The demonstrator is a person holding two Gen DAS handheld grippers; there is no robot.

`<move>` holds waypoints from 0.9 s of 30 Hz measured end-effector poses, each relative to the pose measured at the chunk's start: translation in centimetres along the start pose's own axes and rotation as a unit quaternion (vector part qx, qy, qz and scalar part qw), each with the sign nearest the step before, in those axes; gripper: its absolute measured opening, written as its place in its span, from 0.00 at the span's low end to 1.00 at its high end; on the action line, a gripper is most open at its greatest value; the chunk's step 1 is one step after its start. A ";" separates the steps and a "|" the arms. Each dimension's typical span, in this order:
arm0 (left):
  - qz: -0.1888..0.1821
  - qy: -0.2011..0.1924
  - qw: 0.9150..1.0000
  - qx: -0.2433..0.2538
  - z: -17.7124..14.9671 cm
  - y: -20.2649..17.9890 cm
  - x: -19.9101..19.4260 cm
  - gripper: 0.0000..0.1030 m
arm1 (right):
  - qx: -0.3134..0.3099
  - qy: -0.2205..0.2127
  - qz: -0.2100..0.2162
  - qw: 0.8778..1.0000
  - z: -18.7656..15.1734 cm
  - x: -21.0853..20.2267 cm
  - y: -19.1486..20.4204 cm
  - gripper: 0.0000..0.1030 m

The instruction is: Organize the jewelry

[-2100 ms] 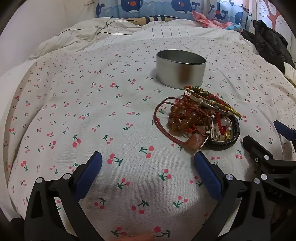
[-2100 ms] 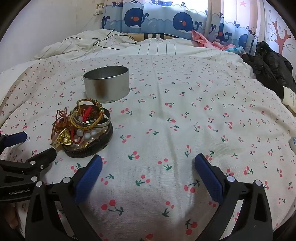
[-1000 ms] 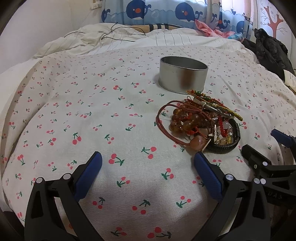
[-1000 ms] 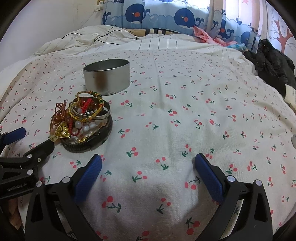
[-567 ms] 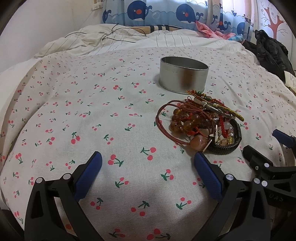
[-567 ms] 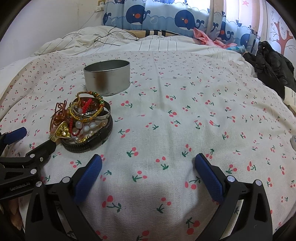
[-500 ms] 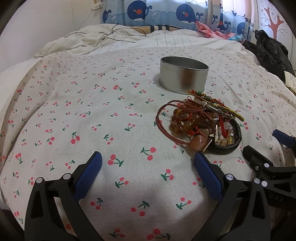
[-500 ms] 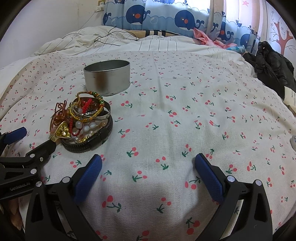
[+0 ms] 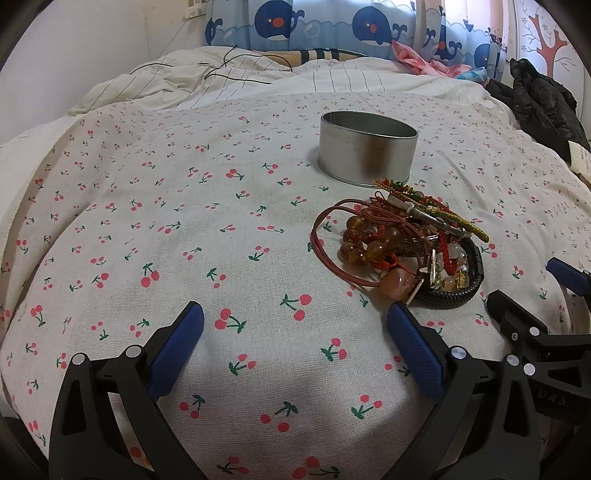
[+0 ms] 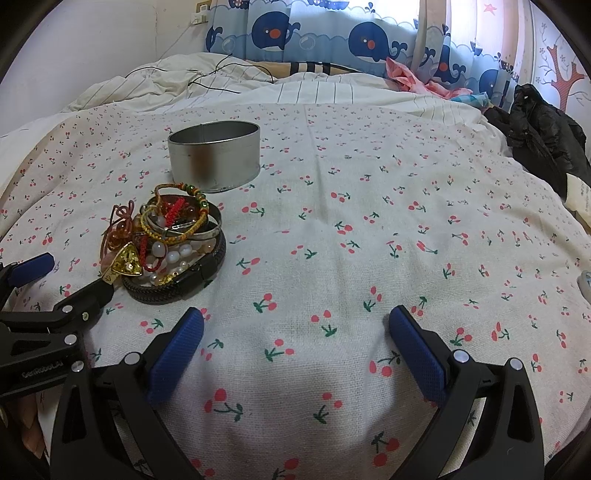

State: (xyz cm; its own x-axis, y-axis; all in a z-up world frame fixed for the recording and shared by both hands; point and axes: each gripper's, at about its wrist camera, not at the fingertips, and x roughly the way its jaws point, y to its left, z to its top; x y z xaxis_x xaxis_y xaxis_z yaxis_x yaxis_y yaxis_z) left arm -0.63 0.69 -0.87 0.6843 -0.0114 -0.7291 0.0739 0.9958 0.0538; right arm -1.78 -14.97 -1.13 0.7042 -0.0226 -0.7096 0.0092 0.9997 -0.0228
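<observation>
A tangled pile of jewelry (image 9: pixel 402 243) lies on the cherry-print bedspread: amber beads, red cords, a silver bangle, pearls and a black braided bracelet. It also shows in the right wrist view (image 10: pixel 171 243). An open round metal tin (image 9: pixel 367 149) stands just behind the pile, also in the right wrist view (image 10: pixel 214 160). My left gripper (image 9: pixel 295 343) is open and empty, low over the bedspread, left of and nearer than the pile. My right gripper (image 10: pixel 295 343) is open and empty, right of and nearer than the pile.
The cherry-print bedspread (image 9: pixel 184 229) covers a soft bed. A striped white duvet with black cables (image 9: pixel 229 79) lies at the back. A black jacket (image 10: pixel 539 136) lies at the far right. Whale-print curtains (image 10: pixel 332 33) hang behind.
Both views sit slightly higher and further back than two seconds ago. Since half a second ago nothing has visibly moved. Both grippers stay open.
</observation>
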 end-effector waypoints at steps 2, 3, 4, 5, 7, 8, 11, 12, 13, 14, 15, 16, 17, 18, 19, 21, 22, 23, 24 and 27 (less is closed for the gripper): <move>0.000 0.000 1.000 0.000 0.0 0.0 0.0 0.93 | 0.000 -0.001 0.000 1.000 0.0 0.0 -0.1 0.93; -0.001 0.000 1.000 0.000 0.0 0.0 0.0 0.93 | -0.001 -0.002 -0.001 1.000 0.1 -0.1 -0.1 0.93; -0.001 0.000 1.000 0.000 0.0 0.0 0.0 0.93 | -0.001 -0.002 -0.001 1.000 0.0 -0.1 -0.1 0.93; -0.001 0.000 1.000 0.000 0.0 0.0 0.0 0.93 | -0.002 -0.003 -0.001 1.000 -0.1 -0.2 0.0 0.93; -0.001 0.000 1.000 0.000 0.0 0.1 0.0 0.93 | -0.003 -0.004 -0.002 1.000 -0.1 -0.2 0.0 0.93; -0.001 0.000 1.000 0.000 0.0 0.1 0.0 0.93 | -0.004 -0.005 -0.003 1.000 -0.1 -0.2 0.0 0.93; -0.001 0.000 1.000 0.000 0.0 0.0 0.0 0.93 | -0.005 -0.007 -0.007 1.000 -0.1 -0.2 0.1 0.93; -0.001 0.000 1.000 0.000 0.0 0.0 0.0 0.93 | -0.007 -0.009 -0.010 1.000 -0.1 -0.3 0.1 0.93; -0.001 0.000 1.000 0.000 0.0 0.0 0.0 0.93 | -0.008 -0.011 -0.013 1.000 -0.2 -0.4 0.3 0.93; -0.001 0.000 1.000 0.000 0.0 0.0 0.0 0.93 | -0.012 -0.015 -0.018 1.000 -0.2 -0.5 0.5 0.93; -0.001 0.000 1.000 0.000 0.0 0.0 0.0 0.93 | -0.017 -0.021 -0.025 0.999 -0.3 -0.7 0.7 0.93; -0.001 0.000 1.000 0.000 0.0 0.0 0.0 0.93 | -0.023 -0.026 -0.031 0.999 -0.3 -0.8 0.9 0.93; -0.001 0.000 1.000 0.000 0.0 0.0 0.0 0.93 | -0.030 -0.031 -0.037 0.998 -0.3 -1.0 1.2 0.93; -0.001 0.000 1.000 0.000 0.0 0.0 0.0 0.93 | -0.038 -0.035 -0.041 0.998 -0.3 -1.1 1.4 0.93; -0.001 0.000 1.000 0.000 0.0 0.0 0.0 0.93 | -0.042 -0.037 -0.042 0.998 -0.3 -1.1 1.5 0.93; -0.001 0.000 1.000 0.000 0.0 0.0 0.0 0.93 | -0.034 -0.028 -0.026 0.999 -0.1 -0.9 1.0 0.93; -0.001 0.000 1.000 0.000 0.0 0.0 0.0 0.93 | -0.026 -0.023 -0.016 0.999 0.0 -0.7 0.6 0.93; -0.001 0.000 1.000 0.000 0.0 0.0 0.0 0.93 | -0.012 -0.015 0.001 1.000 0.0 -0.5 0.0 0.93; -0.001 0.000 1.000 0.000 0.0 0.0 0.0 0.93 | 0.002 -0.010 0.015 1.000 0.1 -0.3 -0.5 0.93; -0.001 0.000 1.000 0.000 0.0 0.0 0.0 0.93 | 0.007 -0.008 0.021 1.000 0.1 -0.2 -0.6 0.93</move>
State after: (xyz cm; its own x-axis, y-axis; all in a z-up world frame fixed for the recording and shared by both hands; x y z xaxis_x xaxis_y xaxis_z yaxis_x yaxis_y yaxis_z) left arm -0.64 0.67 -0.86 0.6838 -0.0129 -0.7295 0.0747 0.9958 0.0524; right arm -1.89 -15.54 -0.88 0.7149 0.0189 -0.6990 -0.0109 0.9998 0.0158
